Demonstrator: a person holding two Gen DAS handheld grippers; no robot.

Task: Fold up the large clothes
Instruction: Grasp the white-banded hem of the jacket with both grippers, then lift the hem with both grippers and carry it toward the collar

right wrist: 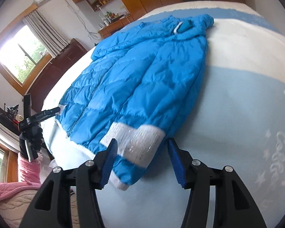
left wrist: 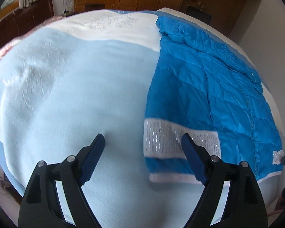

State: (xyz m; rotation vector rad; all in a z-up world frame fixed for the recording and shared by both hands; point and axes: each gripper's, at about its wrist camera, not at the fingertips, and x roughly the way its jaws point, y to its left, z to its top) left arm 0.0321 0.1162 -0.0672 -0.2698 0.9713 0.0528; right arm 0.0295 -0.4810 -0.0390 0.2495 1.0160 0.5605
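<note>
a blue quilted jacket (right wrist: 142,79) lies flat on a bed covered by a pale blue and white blanket (right wrist: 237,104), collar toward the far end, zipper side up. its sleeve (right wrist: 134,140), with a white sparkly knit band and white cuff, lies folded along the jacket's near edge. the right gripper (right wrist: 141,148) hangs just above that sleeve band, its fingers spread with the band showing between them and neither pad pressing it. the left gripper (left wrist: 142,142) hovers beside the jacket's hem corner, fingers spread wide, nothing pinched; one finger (left wrist: 191,157) overlaps the white band (left wrist: 180,138) in view, the other is over bare blanket.
</note>
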